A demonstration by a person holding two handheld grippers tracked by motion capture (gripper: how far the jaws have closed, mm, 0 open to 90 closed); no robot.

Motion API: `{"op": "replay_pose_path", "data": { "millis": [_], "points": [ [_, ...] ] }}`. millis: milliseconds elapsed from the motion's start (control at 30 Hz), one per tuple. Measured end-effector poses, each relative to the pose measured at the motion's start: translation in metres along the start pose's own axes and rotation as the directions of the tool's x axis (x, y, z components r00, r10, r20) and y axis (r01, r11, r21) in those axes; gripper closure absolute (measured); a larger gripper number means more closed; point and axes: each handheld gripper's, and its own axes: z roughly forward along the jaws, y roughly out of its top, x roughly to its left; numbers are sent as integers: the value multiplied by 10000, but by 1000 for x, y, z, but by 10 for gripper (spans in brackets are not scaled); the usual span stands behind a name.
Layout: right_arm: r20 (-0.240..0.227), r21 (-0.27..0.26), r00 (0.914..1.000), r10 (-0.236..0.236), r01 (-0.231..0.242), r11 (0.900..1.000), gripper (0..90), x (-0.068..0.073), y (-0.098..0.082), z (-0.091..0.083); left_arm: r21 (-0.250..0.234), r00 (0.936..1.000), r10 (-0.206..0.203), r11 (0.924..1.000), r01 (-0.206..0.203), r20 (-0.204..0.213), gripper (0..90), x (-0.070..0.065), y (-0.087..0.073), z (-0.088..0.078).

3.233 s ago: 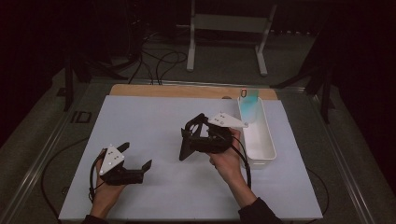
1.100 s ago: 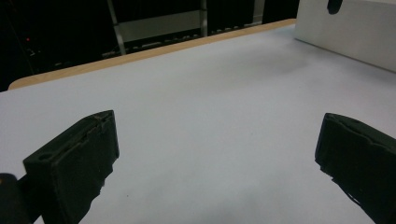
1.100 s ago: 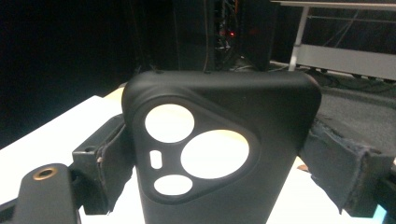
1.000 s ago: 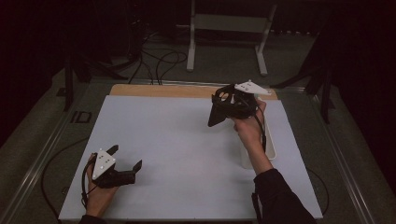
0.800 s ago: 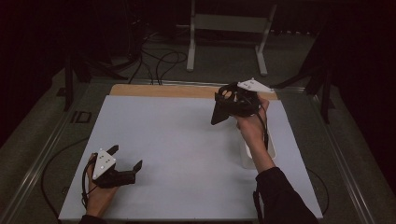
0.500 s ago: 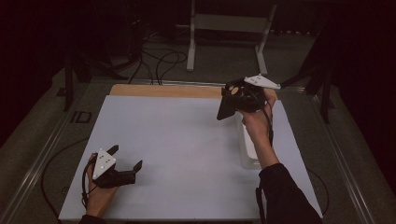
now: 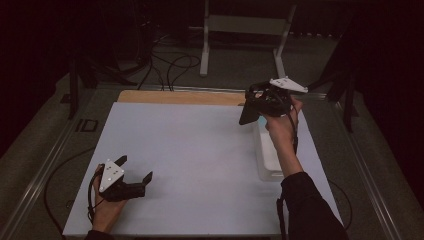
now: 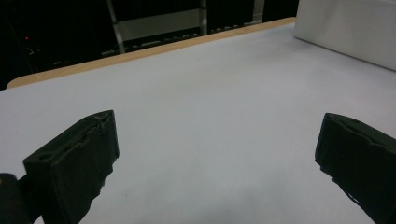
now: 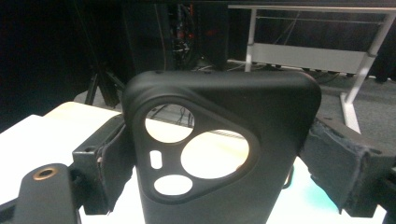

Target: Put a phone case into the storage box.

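A black phone case (image 9: pixel 219 154) with a triangular camera cutout stands upright between the jaws of my right gripper (image 9: pixel 215 158), which is shut on its two sides. In the high view that right gripper (image 7: pixel 260 107) hangs in the air over the table's far right, above the far end of the white tray (image 7: pixel 267 160), with the phone case (image 7: pixel 247 114) pointing down and left. My left gripper (image 7: pixel 134 176) rests low over the near left of the white table surface (image 7: pixel 200 150), its jaws wide apart with nothing between them. The left gripper (image 8: pixel 219 154) faces bare white surface.
A long white tray (image 8: pixel 350 28) lies along the table's right side. A wooden strip (image 7: pixel 180 97) edges the far side of the table. Beyond it stand a metal frame (image 7: pixel 245 30) and floor cables (image 7: pixel 170 65) in the dark.
My right gripper has lifted the phone case from mid-table, carried it up and to the far right over the tray. The left gripper drew slightly toward the near left corner.
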Motion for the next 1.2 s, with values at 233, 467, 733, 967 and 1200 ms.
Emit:
{"op": "replay_pose_path", "data": {
  "millis": [233, 467, 733, 967, 1200],
  "points": [
    [288, -6, 9996, 8, -8, 10000, 144, -7, 2, 0, 9, 10000, -17, 10000, 17, -3, 0, 0, 0, 1],
    [530, -5, 9986, 76, -76, 10000, 144, -14, 3, 0, -5, 10000, -6, 10000, 6, -1, 0, 0, 0, 0],
    [822, 14, 9966, 84, -86, 10000, 145, -18, 2, 1, -36, 10000, -16, 10000, 16, 4, 0, 0, 0, 0],
    [1137, 14, 9934, 167, -169, 9999, 144, -25, 3, 1, -22, 10000, -5, 10000, 5, 3, 0, 0, 0, 0],
    [1470, 57, 9889, 238, -249, 9997, 144, -34, 2, 1, -20, 10000, -6, 10000, 6, -2, 0, 0, 0, 0]
  ]
}}
